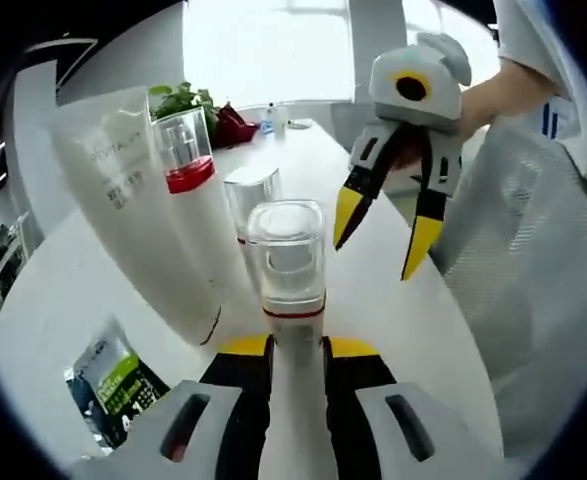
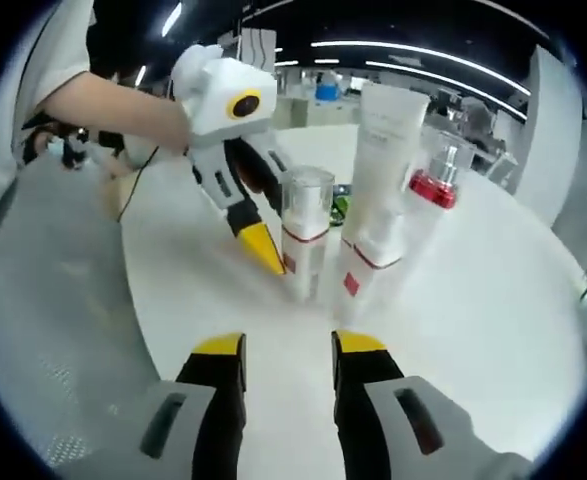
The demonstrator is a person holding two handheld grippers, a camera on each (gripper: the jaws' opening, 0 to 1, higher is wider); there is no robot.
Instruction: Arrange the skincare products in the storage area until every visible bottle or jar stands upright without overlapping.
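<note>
Four tightly bunched containers crowd mid-frame on the counter, so the left tool, clamped on the clear-capped bottle, could tip the tall tube if nudged, while the right tool hangs apart.

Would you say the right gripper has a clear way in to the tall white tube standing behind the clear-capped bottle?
Probably not directly: the clear-capped bottle, held by the left gripper, stands before the tall white tube.
</note>
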